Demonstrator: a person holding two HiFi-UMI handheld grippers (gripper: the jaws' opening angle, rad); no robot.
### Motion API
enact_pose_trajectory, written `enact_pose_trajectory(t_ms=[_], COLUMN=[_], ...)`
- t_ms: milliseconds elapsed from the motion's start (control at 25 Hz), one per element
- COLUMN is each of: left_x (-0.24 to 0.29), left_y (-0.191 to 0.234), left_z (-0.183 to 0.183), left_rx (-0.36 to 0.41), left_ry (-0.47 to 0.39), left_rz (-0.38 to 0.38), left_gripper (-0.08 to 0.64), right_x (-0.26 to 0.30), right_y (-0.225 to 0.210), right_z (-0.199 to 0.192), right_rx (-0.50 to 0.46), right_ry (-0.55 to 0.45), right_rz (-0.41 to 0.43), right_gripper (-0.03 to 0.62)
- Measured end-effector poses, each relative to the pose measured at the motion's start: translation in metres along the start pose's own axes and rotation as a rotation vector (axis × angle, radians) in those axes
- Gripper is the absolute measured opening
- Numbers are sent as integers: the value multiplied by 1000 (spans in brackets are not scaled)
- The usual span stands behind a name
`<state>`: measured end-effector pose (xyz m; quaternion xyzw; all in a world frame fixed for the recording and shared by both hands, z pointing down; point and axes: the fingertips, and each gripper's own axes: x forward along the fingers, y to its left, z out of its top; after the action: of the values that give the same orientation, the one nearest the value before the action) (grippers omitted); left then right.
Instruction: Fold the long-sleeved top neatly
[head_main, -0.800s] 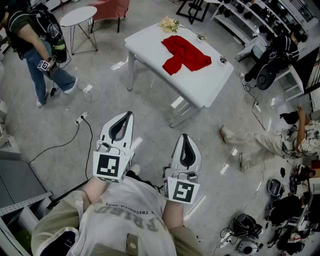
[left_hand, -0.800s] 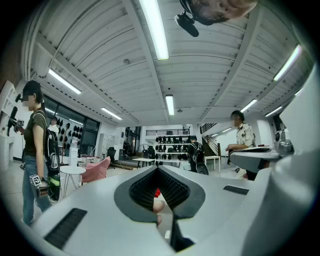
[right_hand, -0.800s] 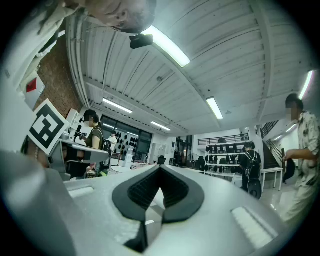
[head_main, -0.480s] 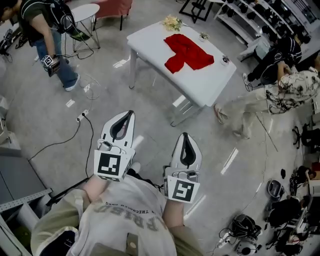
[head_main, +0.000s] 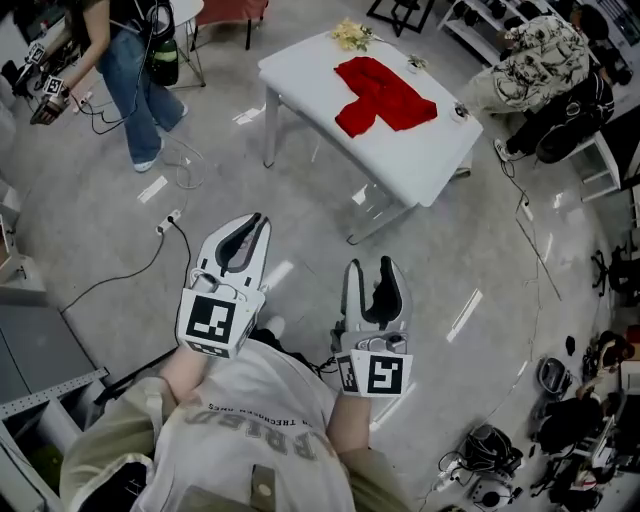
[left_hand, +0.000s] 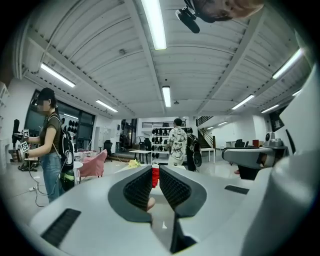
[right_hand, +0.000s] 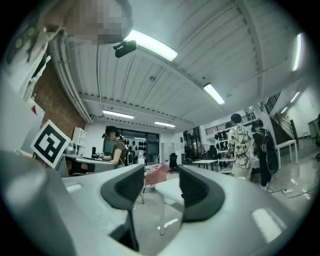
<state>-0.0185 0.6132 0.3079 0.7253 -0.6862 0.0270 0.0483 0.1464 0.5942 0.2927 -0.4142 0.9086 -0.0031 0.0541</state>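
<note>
The red long-sleeved top (head_main: 385, 95) lies on the white worktop (head_main: 440, 165), far ahead across a grey floor (head_main: 300, 200) with trailing cables. Near the person, the left hand-held gripper (head_main: 257, 222) is pressed together and the right hand-held gripper (head_main: 370, 266) is spread and empty. Only the gripper views show the ceiling strip lights (left_hand: 155, 22). Only the head view shows the top whole.

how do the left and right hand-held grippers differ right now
The left hand-held gripper has its jaws shut together; the right hand-held gripper has a gap between its jaws. The left reaches farther forward than the right. Both are empty and far from the table.
</note>
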Motion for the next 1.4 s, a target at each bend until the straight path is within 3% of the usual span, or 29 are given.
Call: enact_pose_trajectory(t_ms=[40, 120, 200, 280, 600, 1000, 1400], left_x=[3, 12, 25, 42, 144, 290, 359], left_y=[1, 2, 2, 2, 31, 89, 132], left_z=[-2, -6, -9, -10, -23, 14, 11], left_rx=[0, -3, -6, -4, -12, 8, -36], left_ry=[9, 29, 43, 56, 114, 115, 159], left_rz=[-15, -54, -97, -131, -204, -295, -344], left_gripper=[43, 181, 298, 344, 367, 367, 367], right_x=[3, 10, 18, 29, 113, 249, 319], right_y=[1, -1, -8, -16, -52, -104, -133], right_z=[-3, -8, -13, -18, -39, -29, -36], right_rx=[13, 16, 14, 13, -27, -68, -117], right_ry=[9, 22, 35, 45, 98, 94, 152], right_rz=[18, 34, 33, 24, -12, -123, -209], right_gripper=[249, 340, 374, 376, 376, 376, 376])
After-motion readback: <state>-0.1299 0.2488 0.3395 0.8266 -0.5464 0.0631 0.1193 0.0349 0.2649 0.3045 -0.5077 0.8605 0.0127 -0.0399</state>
